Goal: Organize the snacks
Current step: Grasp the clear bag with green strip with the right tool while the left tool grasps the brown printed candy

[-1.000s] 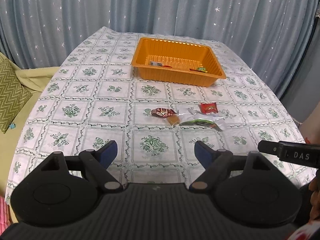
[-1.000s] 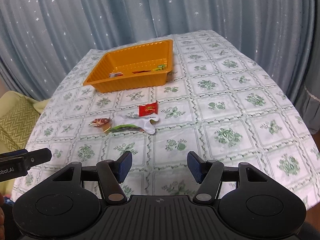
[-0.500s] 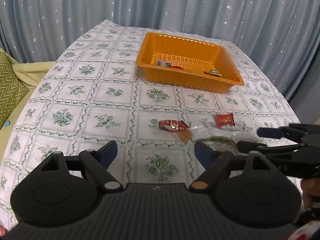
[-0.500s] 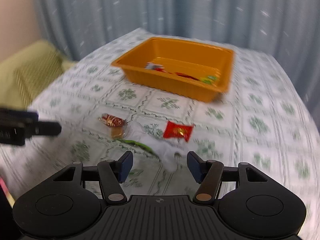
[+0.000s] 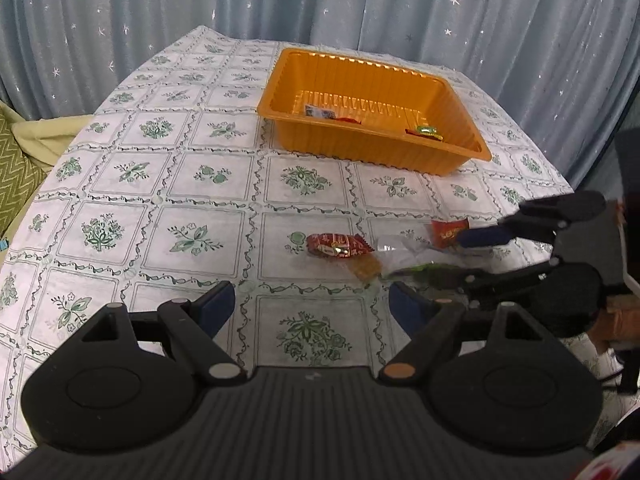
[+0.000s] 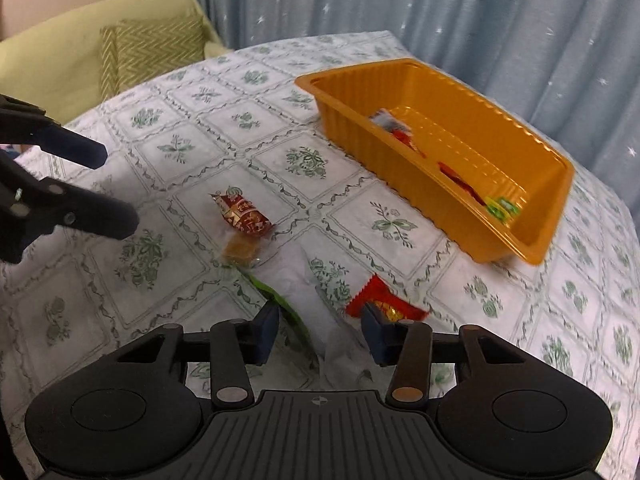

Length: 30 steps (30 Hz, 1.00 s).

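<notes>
So the right gripper (image 6: 320, 330) is sitting low over the loose snack pile and its jaws are closing, with the clear packet with the green strip (image 6: 298, 280) lying right between them; the pads aren't pressing on it as far as I can see. The red square packet (image 6: 382, 300) is lying just beside the right-hand jaw, partly tucked behind it, so that one's kind of crowding the grab. A bit further out, the small amber candy (image 6: 240, 249) is touching the far end of the clear packet, and the dark red wrapped candy (image 6: 244, 214) is lying right against that. That's four loose snacks on the surface (image 6: 180, 184), all bunched together. The left gripper (image 5: 310, 306) is hanging back with its jaws wide apart and nothing between them, just patterned cloth; the dark red candy is sitting a little ahead of it. From the left wrist view the right gripper is reaching in from the side, over the clear and red packets. Furthest back the orange tray (image 5: 460, 160) is sitting on the surface, well apart from the pile, with three or so wrappers in it: a whitish one (image 5: 318, 112), a flat red one (image 6: 456, 176) and a green-yellow one (image 5: 428, 132). Blue starry curtain (image 5: 320, 4) is hanging behind everything.
</notes>
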{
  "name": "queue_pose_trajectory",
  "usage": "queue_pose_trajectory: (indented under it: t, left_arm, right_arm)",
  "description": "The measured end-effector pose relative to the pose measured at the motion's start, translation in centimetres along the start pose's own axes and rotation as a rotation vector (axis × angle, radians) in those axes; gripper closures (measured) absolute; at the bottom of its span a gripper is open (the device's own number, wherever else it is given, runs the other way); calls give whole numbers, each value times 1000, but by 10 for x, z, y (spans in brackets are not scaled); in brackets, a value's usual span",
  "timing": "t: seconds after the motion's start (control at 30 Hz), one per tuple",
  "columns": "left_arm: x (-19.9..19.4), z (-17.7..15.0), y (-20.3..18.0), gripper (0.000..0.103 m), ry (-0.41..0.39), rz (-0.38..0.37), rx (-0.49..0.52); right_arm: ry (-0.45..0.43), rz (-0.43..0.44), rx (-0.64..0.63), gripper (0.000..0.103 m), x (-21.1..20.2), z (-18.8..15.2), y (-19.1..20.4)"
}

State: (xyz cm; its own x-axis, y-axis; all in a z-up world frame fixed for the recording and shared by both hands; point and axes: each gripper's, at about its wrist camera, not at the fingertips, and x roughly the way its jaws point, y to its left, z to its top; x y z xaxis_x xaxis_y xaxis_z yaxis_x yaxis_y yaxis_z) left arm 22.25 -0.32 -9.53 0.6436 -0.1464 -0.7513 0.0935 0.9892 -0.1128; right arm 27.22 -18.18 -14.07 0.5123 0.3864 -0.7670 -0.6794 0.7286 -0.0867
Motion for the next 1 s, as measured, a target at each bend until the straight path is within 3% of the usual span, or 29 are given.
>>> queue_pose_trajectory:
  t: [0.07,0.23,0.6,0.77,1.0]
  left_arm:
    - [0,-1,0,21,1,2,4]
    - [1,-2,3,21,3,4,-7]
    - [14,-4,-10,21,-5,-39,57]
    - [31,3,-18,31,-21,-50,101]
    - [60,19,-9,40,-11,-12,138]
  right_arm:
    - [15,14,-10,59,7,4,0]
    - [38,1,50,80,6,7,3]
    - [-21,-52,522,81,-40,-32,-12]
    - [-76,-99,623,81,-54,-43,-16]
    - [-89,-120,630,81,-56,-46,-13]
